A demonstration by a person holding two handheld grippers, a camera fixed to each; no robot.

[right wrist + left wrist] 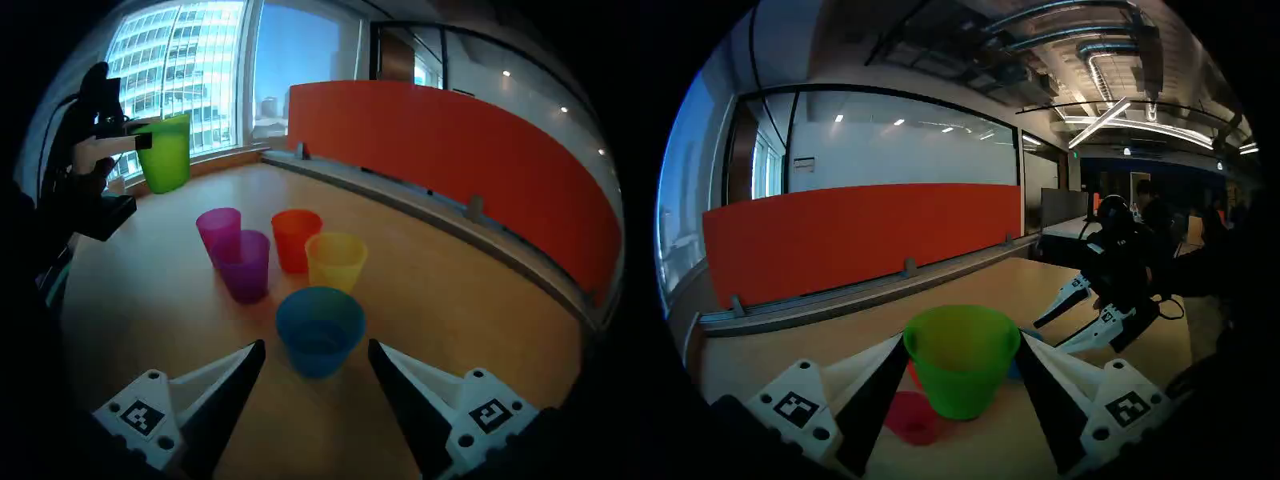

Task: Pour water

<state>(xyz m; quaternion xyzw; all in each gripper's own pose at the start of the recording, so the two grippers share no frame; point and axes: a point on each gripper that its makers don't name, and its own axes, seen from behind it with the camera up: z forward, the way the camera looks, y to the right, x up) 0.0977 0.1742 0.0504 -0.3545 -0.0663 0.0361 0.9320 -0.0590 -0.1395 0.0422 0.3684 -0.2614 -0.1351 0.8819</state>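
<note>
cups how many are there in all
6. Green cup held up by the left gripper; on the table, magenta cup and purple cup together, orange cup, yellow cup beside it, blue cup nearest the right gripper.

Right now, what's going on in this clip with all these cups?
A person works two handheld claws over a wooden table. The left claw is shut on a green cup and holds it in the air, roughly upright. The right claw is open and low, with a blue cup standing on the table between its fingers, not gripped. Behind it stand a pink cup, a purple cup, an orange cup and a yellow cup. No pouring yet.
</note>
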